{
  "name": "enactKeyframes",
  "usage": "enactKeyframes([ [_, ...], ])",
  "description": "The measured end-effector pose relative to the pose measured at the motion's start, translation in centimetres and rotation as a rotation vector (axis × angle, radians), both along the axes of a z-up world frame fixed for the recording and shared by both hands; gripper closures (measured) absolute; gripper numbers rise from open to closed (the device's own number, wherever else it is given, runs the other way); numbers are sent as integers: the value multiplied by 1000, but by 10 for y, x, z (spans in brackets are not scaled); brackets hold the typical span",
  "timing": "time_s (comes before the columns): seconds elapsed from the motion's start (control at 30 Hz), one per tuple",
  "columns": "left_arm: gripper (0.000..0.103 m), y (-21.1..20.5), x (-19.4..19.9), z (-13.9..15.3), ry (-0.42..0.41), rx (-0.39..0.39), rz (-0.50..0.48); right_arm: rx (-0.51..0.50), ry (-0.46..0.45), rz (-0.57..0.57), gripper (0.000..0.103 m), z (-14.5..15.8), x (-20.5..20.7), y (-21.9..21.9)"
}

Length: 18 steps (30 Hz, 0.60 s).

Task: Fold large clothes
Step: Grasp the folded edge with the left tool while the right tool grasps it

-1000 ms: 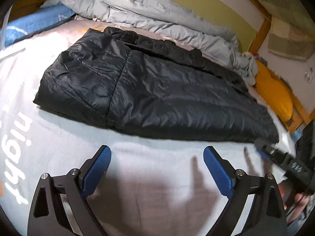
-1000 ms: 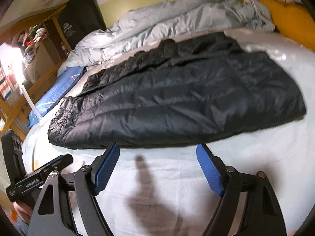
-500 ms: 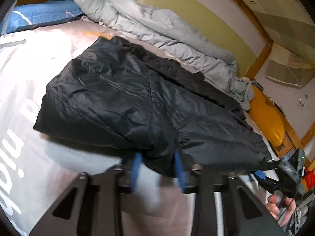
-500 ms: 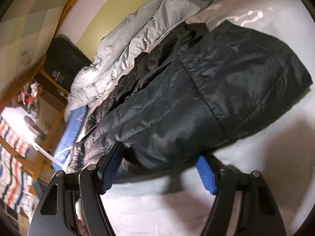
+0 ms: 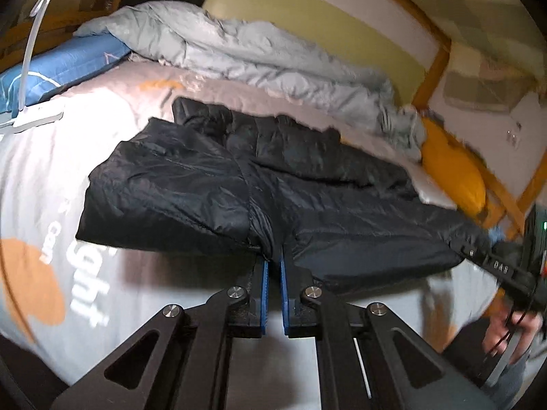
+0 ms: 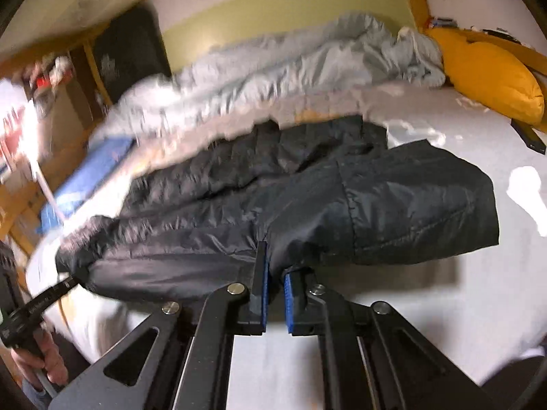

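Jacket: a black quilted puffer jacket (image 5: 212, 188) is lying across the bed (image 5: 41, 157) — its near edge is being held up off the sheet at two places.
Left gripper (image 5: 274, 266): its jaws are clamping a fold of the jacket's near edge, blue pads almost meeting on the fabric.
Right gripper (image 6: 273, 273): its jaws are closing on the near edge, with fabric pinched between the pads.
Behind the jacket: a rumpled grey duvet (image 5: 239, 58) is lying along the wall, just beyond the collar.
Left end of the bed: a blue pillow (image 5: 58, 71) is resting by the duvet, with a white lamp arm (image 5: 32, 44) arching over it.
Right end: an orange pillow (image 6: 489, 75) is sitting against the wooden bed frame (image 5: 430, 71), clear of the jacket.
Sheet: grey-white with orange shapes and white lettering — bare around the jacket.
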<state>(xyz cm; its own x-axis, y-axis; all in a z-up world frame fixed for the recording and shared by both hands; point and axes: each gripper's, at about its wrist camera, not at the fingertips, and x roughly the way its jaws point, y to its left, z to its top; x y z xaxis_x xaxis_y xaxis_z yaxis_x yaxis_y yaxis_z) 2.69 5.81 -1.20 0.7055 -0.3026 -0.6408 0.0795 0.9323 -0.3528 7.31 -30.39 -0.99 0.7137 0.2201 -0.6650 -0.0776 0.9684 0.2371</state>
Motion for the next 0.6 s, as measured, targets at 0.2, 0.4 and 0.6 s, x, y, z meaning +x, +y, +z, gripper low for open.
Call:
enactKeyframes([
  [0.2,96,3,17,7,51,-23,-2,-63,110,56,95,-23,-3,-1],
  [0.4,94,-10,67,54,-47,84,25,-140,-44,45,93,22,42,6],
  [0.6,79,-22,172,76,-176,236,78,-143,-105,56,84,55,131,18],
])
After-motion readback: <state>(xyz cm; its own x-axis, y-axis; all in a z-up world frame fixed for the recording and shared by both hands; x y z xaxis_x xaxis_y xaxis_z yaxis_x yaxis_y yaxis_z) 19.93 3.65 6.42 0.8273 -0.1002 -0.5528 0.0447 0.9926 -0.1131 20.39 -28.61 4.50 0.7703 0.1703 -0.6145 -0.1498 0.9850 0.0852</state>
